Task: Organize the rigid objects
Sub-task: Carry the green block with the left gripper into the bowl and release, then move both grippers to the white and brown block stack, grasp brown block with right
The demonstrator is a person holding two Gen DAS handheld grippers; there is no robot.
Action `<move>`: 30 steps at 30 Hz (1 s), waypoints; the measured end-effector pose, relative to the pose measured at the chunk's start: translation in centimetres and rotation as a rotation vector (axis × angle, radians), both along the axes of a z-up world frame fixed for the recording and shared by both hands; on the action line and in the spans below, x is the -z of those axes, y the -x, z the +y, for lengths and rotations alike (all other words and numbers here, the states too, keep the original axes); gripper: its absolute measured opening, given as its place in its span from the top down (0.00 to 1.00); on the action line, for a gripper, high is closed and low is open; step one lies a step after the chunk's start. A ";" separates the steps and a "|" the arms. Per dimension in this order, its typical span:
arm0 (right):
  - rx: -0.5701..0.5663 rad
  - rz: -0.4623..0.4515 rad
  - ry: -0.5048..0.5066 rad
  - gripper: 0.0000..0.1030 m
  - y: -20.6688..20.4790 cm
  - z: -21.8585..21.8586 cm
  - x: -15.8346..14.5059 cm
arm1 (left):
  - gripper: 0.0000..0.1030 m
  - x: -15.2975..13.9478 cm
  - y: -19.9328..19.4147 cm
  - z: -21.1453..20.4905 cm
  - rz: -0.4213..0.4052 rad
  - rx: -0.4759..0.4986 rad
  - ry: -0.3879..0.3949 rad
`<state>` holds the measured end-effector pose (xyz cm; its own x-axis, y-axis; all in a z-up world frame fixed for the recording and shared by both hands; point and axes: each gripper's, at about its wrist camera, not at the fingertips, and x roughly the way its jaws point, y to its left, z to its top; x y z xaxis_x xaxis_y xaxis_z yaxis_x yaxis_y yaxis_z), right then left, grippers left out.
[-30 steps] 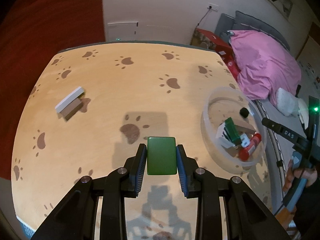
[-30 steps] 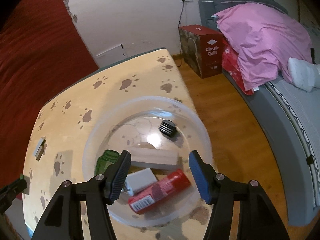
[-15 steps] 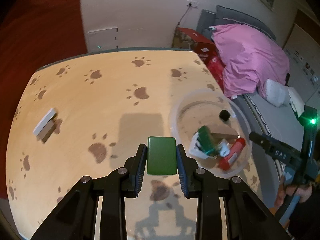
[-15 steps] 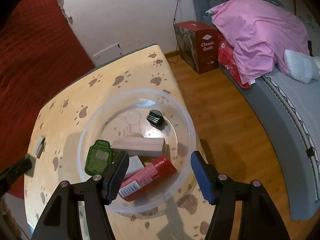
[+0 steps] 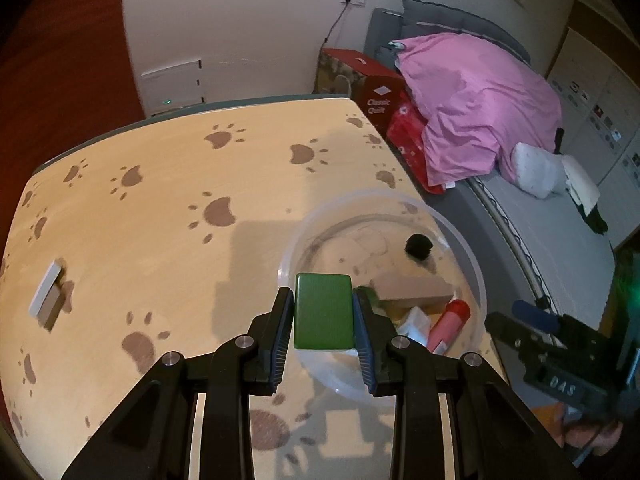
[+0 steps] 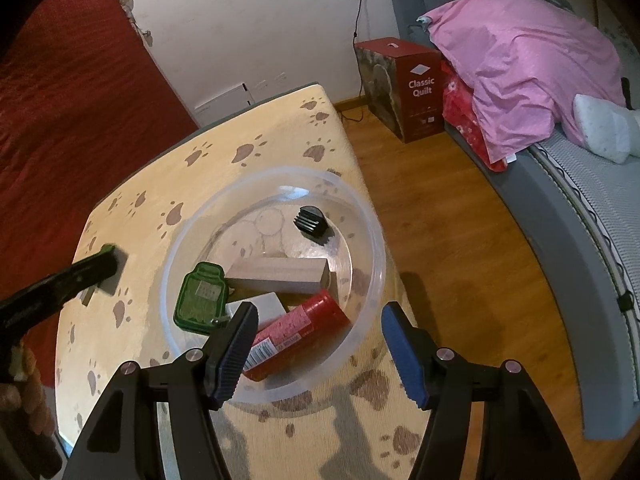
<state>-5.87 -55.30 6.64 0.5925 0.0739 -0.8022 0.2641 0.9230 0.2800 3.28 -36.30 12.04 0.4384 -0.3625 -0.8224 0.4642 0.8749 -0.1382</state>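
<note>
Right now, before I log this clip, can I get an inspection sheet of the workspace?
Surface: table with paw-print cover, bare around the bowl.
Job's things: clear bowl holds a wood block, red can, green jar-shaped piece, white box, black cap. Green block held over the bowl's near rim.
Clutter: a white-and-brown block apart at the table's left.
Grippers: left tool shut on the green block; right tool open, empty, over the bowl.
Cables: black cord from a wall socket.
Surroundings: bed, pink duvet, red quilt box, wood floor.
</note>
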 end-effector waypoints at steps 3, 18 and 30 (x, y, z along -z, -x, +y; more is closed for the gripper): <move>0.003 0.002 -0.006 0.34 0.0 -0.2 0.2 | 0.70 0.1 -0.6 -1.1 0.002 0.015 0.003; -0.018 0.021 -0.030 0.32 -0.8 0.6 0.7 | 0.28 0.7 -1.3 -0.6 -0.027 -0.022 -0.060; -0.093 0.014 -0.013 0.29 -1.8 3.9 0.2 | 0.24 0.1 -0.8 3.3 -0.056 -0.092 -0.116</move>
<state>-4.05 -51.38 6.44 0.5714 0.1387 -0.8089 0.1817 0.9398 0.2894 4.12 -33.00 11.97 0.5121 -0.2225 -0.8296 0.3852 0.9228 -0.0097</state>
